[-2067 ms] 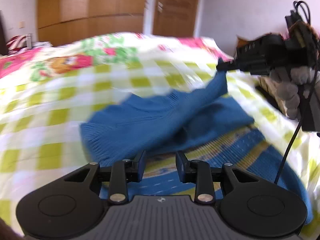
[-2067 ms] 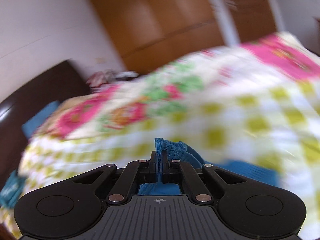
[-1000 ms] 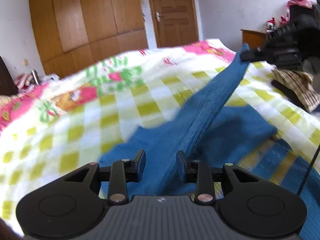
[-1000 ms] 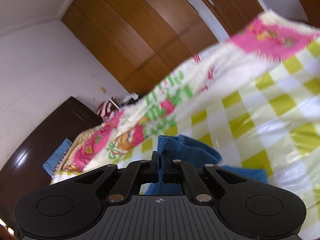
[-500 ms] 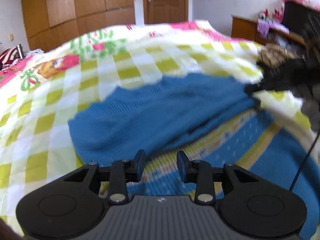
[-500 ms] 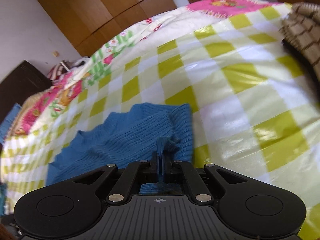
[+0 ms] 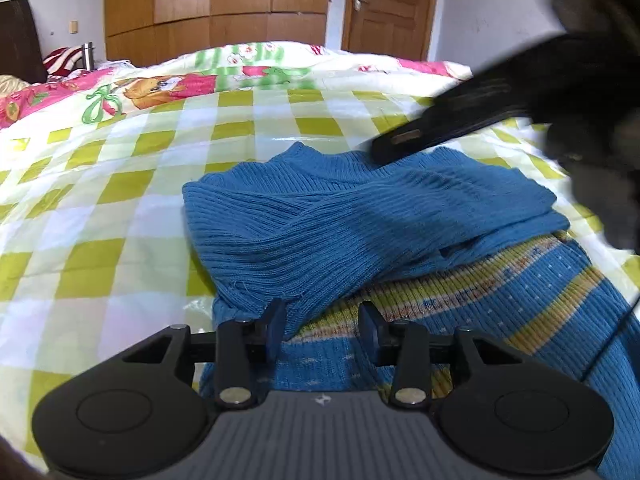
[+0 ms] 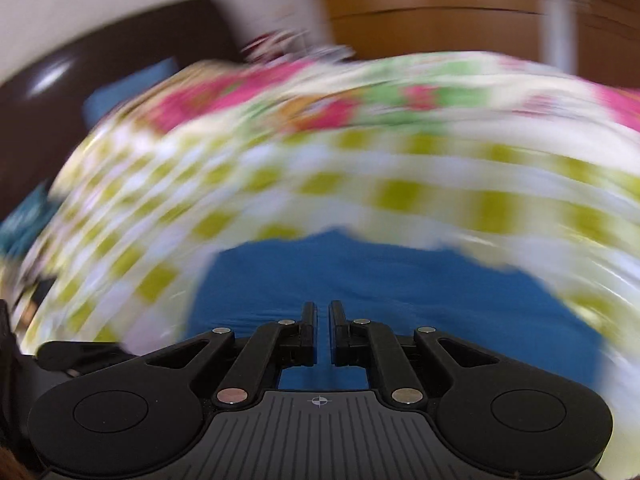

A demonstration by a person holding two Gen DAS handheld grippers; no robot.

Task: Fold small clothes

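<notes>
**Blue sweater lies folded over on the checked bedspread, both grippers above it**

No brand name or readable writing shows anywhere; the only marks are a small emblem on each gripper body, and the orange band across the sweater's chest is too blurred to tell if it holds letters.

The blue ribbed knit sweater [image 7: 360, 216] lies on the green-and-white checked bedspread [image 7: 120, 184], near the person's side of the bed. A sleeve is laid across its top, above the yellow and orange striped band. Its far edge and left edge are ringed by bare bedspread, with wide room to the left and toward the pink cartoon border. The sweater's right part runs out under the other tool and off the lower right of the left wrist view.

The left gripper [image 7: 322, 326] hovers low over the near fold, jaws spread wide apart, with nothing between them; cloth lies just beyond the left finger. The right gripper [image 7: 394, 146] reaches in from the right, its tip at the sweater's far collar edge. In its own blurred view the right gripper [image 8: 323, 320] shows a narrow gap between the fingers, with blue cloth behind and nothing pinched.

Wooden wardrobe doors [image 7: 216, 4] stand behind the bed.
</notes>
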